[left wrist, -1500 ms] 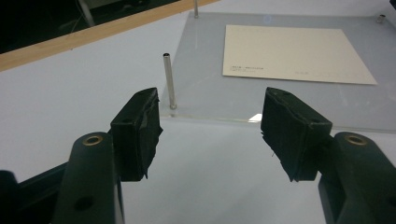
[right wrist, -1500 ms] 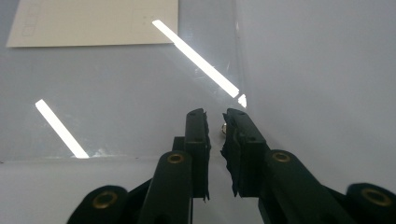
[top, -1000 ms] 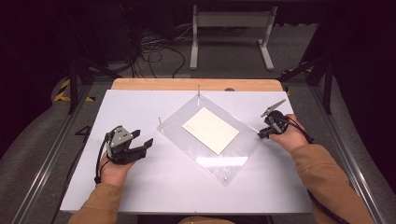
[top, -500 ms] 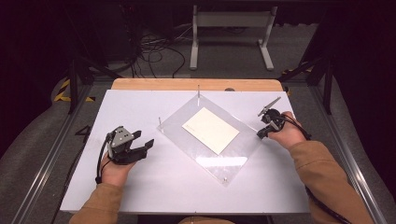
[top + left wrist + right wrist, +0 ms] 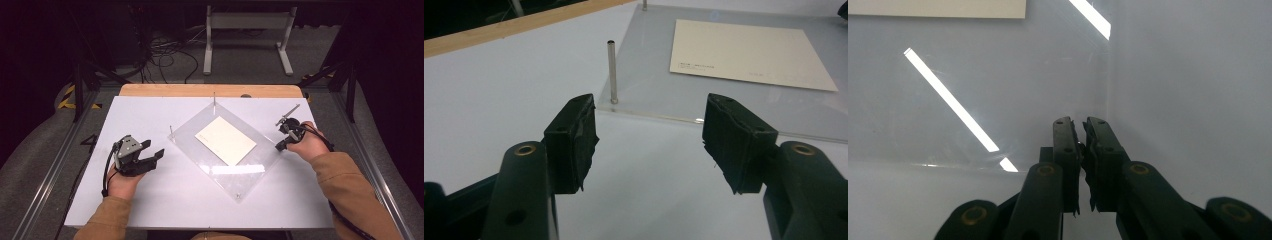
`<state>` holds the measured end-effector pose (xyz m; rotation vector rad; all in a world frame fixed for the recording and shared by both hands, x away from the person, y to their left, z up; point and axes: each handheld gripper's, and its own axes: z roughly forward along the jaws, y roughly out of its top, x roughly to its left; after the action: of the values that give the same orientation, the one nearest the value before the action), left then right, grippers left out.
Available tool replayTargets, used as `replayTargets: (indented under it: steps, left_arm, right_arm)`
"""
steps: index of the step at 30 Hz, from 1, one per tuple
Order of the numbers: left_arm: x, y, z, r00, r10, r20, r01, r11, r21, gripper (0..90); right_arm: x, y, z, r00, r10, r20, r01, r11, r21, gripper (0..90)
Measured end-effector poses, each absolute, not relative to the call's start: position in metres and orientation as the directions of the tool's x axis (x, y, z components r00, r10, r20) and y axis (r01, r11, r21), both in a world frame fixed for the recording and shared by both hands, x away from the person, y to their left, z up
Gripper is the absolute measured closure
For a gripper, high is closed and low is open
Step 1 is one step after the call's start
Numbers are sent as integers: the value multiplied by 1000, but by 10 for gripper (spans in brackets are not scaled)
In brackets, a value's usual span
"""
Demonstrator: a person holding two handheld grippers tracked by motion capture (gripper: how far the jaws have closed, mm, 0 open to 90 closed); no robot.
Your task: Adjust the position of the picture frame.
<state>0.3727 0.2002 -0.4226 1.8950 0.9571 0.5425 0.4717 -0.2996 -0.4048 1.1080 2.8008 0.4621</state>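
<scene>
Scene: A person at a white bench (image 5: 150, 200) works a claw in each hand on either side of a clear plate (image 5: 240, 175), which lies cornerwise at mid-bench.
Plate: Flat on the bench, it has thin upright metal posts at its corners. These seem meant to hold a sheet square or to carry a second layer.
Card: A cream card (image 5: 226, 141) rests flat in the upper half of the plate, between the posts and touching none of them. It looks set there to be covered or framed.
Left claw: The left claw (image 5: 152, 150) rests low on the bench with its jaws wide apart and nothing between them. It faces the near-left post (image 5: 612, 70) from a short way off, apparently waiting rather than working.
Right claw: The right claw (image 5: 279, 146) sits at the plate's right corner, tipped down toward the edge. Its jaws have just been closing and now stand almost together, with only a sliver of gap. A small dark speck shows between the pads (image 5: 1068, 145), too small to name.
Rod: A thin metal rod (image 5: 288, 113) slants up beside the right hand. Whether the hand or the claw holds it cannot be told.
Judgement: The right side appears to be working on that corner, perhaps its post, while the left stands by to steady the plate.
</scene>
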Motion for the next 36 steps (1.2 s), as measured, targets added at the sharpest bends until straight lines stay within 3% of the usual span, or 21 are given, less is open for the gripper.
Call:
replayTargets:
  steps: [11,12,14,17,25,36]
  left_arm:
    - [374,197,-425,606,796,-11,403,-295,866,385]
    - [374,197,-425,605,796,-14,404,-293,867,385]
    - [374,196,-426,606,795,-12,403,-294,867,386]
    - [375,194,-427,610,792,-9,405,-303,863,386]
    - [375,188,-431,629,777,-24,413,-307,857,388]
    - [376,188,-438,628,774,-85,454,-275,847,393]
  right_arm:
    - [415,-285,-404,-783,617,79,608,733,306,838]
    - [408,-284,-403,-792,605,84,598,740,308,900]
    - [397,-284,-394,-796,582,165,597,709,376,900]
    - [386,-279,-386,-817,562,130,562,727,395,900]
    - [408,-292,-393,-789,610,75,577,692,434,900]
    - [420,-316,-431,-714,667,213,677,579,455,900]
